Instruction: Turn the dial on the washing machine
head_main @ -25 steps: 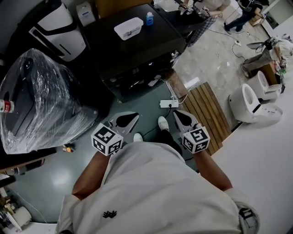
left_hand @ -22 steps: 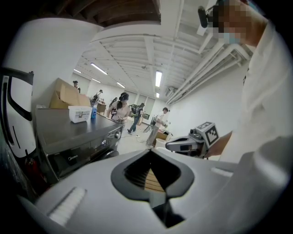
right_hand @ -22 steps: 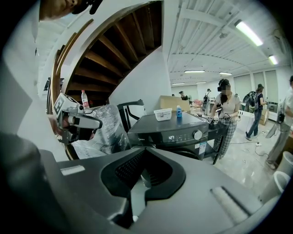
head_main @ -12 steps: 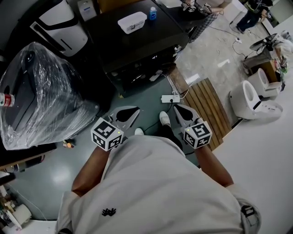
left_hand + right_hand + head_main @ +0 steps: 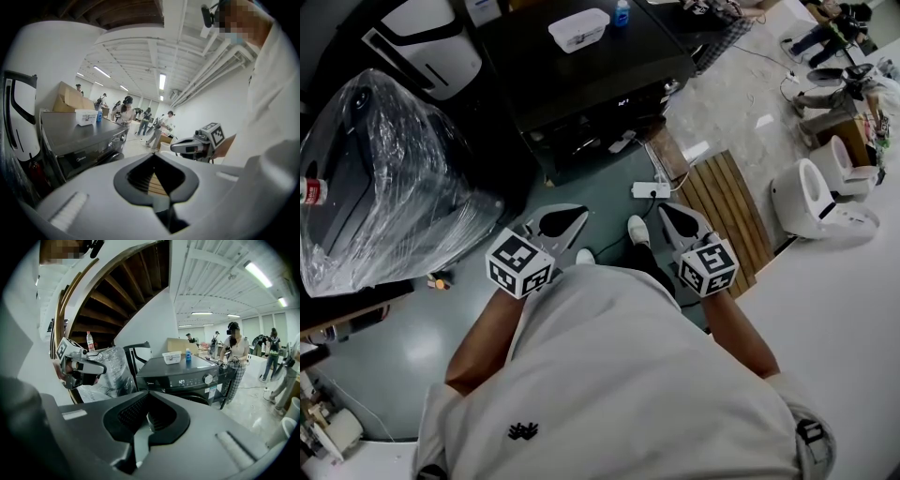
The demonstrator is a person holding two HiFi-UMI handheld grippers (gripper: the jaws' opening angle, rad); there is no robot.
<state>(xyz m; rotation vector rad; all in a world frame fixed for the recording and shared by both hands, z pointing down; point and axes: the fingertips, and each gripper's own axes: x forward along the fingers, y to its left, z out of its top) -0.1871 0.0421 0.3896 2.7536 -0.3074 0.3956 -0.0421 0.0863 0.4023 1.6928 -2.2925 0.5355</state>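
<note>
The black washing machine (image 5: 581,80) stands ahead of me, beyond a stretch of floor. Its silver dial (image 5: 208,378) sits at the right end of the lit control panel, and the dial (image 5: 124,137) also shows small in the left gripper view. My left gripper (image 5: 558,222) and right gripper (image 5: 675,220) are held side by side in front of my body, well short of the machine. Both are shut, tips together, with nothing between them. The left gripper (image 5: 153,154) and right gripper (image 5: 149,393) both point toward the machine's front.
A white box (image 5: 578,28) and a blue bottle (image 5: 622,12) stand on the washer's top. A plastic-wrapped appliance (image 5: 375,187) is at the left. A power strip (image 5: 650,189), a wooden slat mat (image 5: 722,216) and a toilet (image 5: 811,202) lie at the right. People (image 5: 234,352) stand beyond the washer.
The washer and floor have slid upward in the head view. Both grippers stay shut and keep about the same place in front of my body.
</note>
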